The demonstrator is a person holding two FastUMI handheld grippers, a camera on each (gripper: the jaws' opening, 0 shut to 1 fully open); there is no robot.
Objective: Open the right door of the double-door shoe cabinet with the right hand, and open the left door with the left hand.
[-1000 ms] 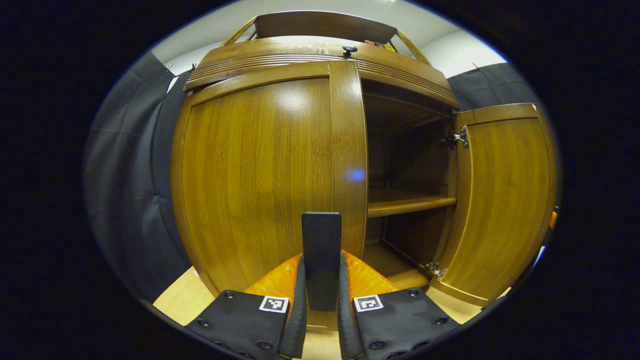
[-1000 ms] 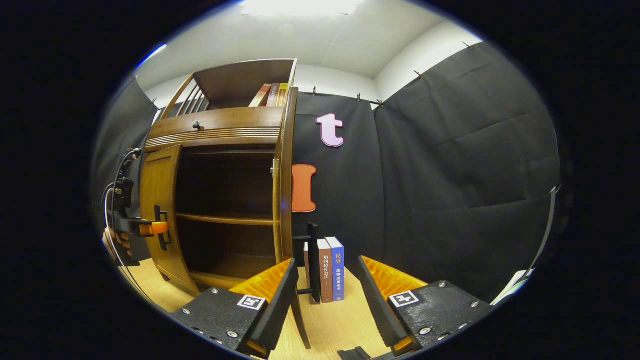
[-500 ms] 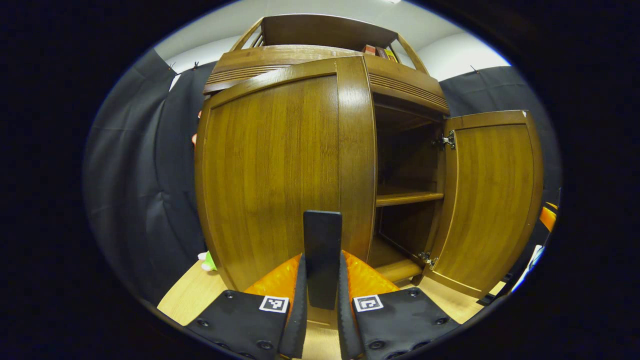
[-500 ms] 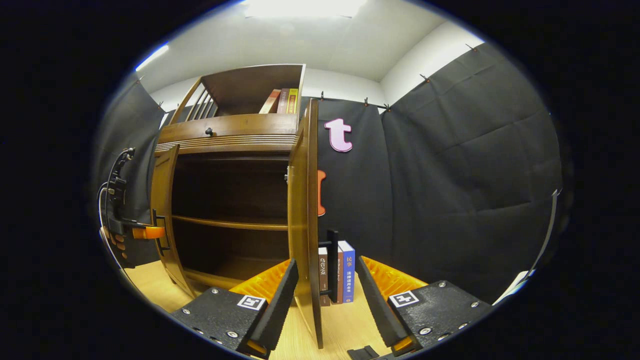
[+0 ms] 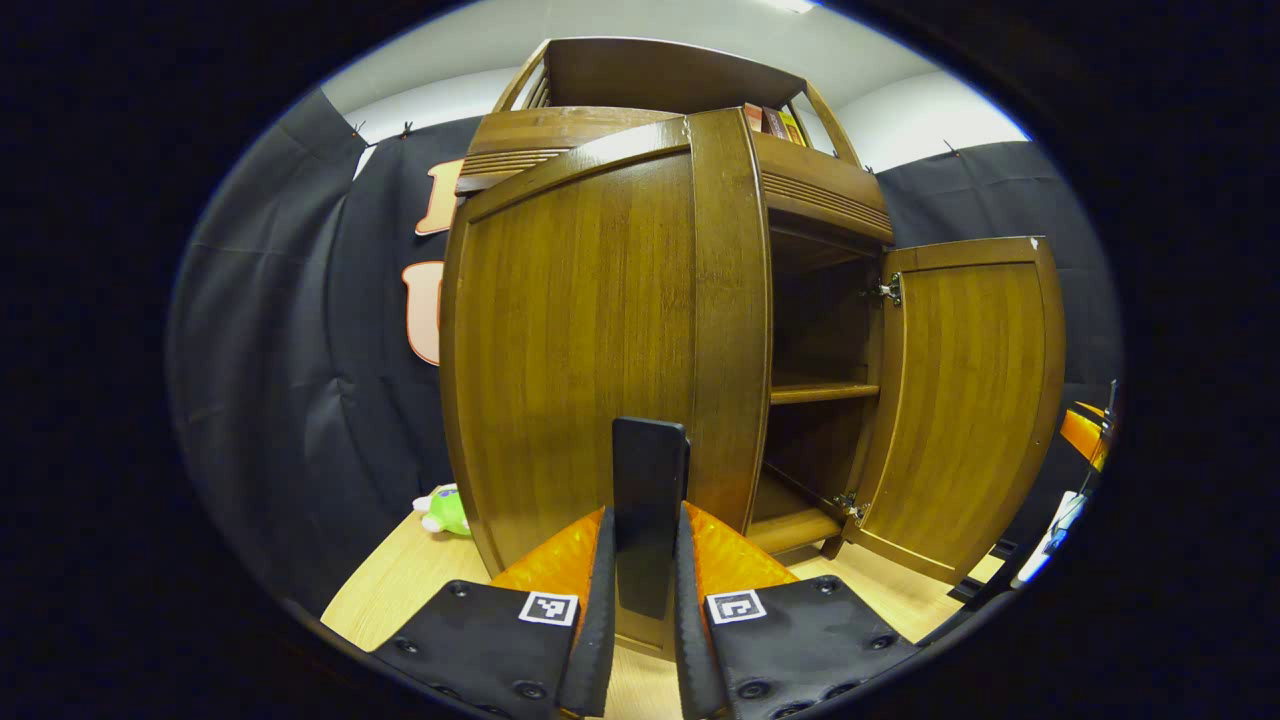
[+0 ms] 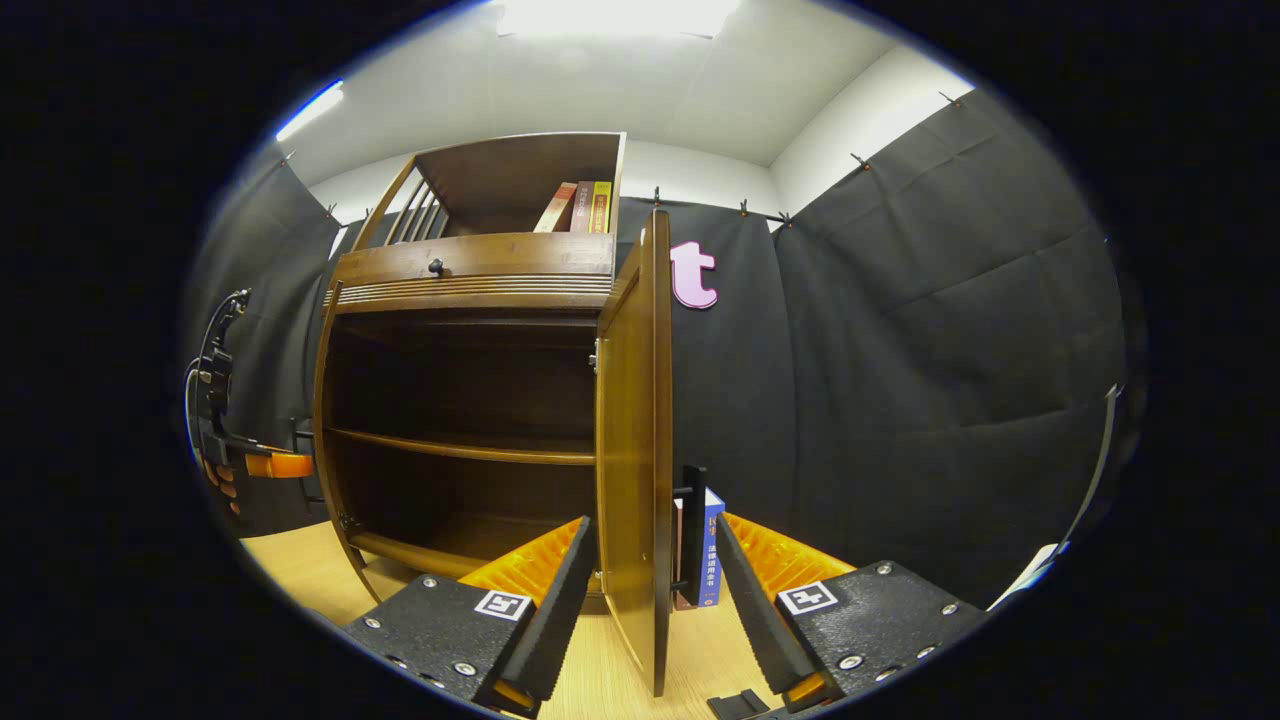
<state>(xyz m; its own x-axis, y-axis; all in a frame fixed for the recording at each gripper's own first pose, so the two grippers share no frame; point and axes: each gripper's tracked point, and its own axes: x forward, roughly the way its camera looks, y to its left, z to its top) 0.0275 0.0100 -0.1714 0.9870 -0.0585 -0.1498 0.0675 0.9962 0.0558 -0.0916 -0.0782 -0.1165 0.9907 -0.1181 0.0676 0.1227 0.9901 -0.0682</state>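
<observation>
Cabinet interior (image 6: 460, 400) is being seen dark, contents hard to make out. Left door (image 5: 600, 340) is being swung out, hiding left half of cabinet in left gripper view. Left claw (image 5: 645, 590) is being kept clamped on left door handle (image 5: 648, 500). Right claw (image 6: 650, 590) is being held wide apart, right door (image 6: 635, 440) edge and right door handle (image 6: 692, 535) standing between fingers, contact unclear. Books (image 6: 710, 550) partly hidden behind right door, on wooden surface (image 6: 290, 560).
</observation>
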